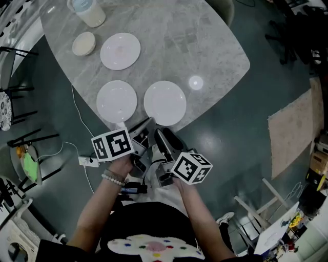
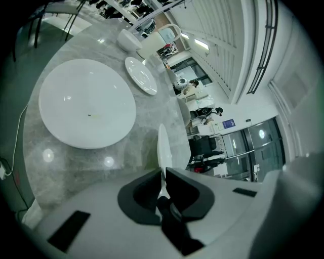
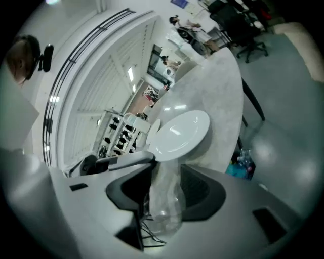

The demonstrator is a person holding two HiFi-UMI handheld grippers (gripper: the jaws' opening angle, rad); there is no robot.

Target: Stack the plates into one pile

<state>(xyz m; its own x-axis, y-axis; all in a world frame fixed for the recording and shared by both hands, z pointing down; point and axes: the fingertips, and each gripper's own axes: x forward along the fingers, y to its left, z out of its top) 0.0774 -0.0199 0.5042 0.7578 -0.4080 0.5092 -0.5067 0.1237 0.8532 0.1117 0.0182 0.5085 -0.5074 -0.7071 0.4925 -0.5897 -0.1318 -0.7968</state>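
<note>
White plates sit three to the grey marbled surface. From our head view the far plate is at 9 o'clock, the near-left plate at 7 o'clock and the near-right plate at 6 o'clock, close to the near edge. The near-left plate carries only a tiny dark speck. A small cream bowl stands just beside the far plate at 10 o'clock, and a pale jar stands beyond it at 11 o'clock. We cannot tell what either holds.

Our left gripper is clenched on the rim of the near-right plate, which shows edge-on between its jaws. It reaches in from 7 o'clock of that plate, angled downward. The left hand behind it wears a bead bracelet.

Our right gripper lies alongside, rolled on its side with its jaws standing apart. A blurred see-through shape that we cannot identify sits between them. The plate's rim lies just ahead of the tips at 12 o'clock.
</note>
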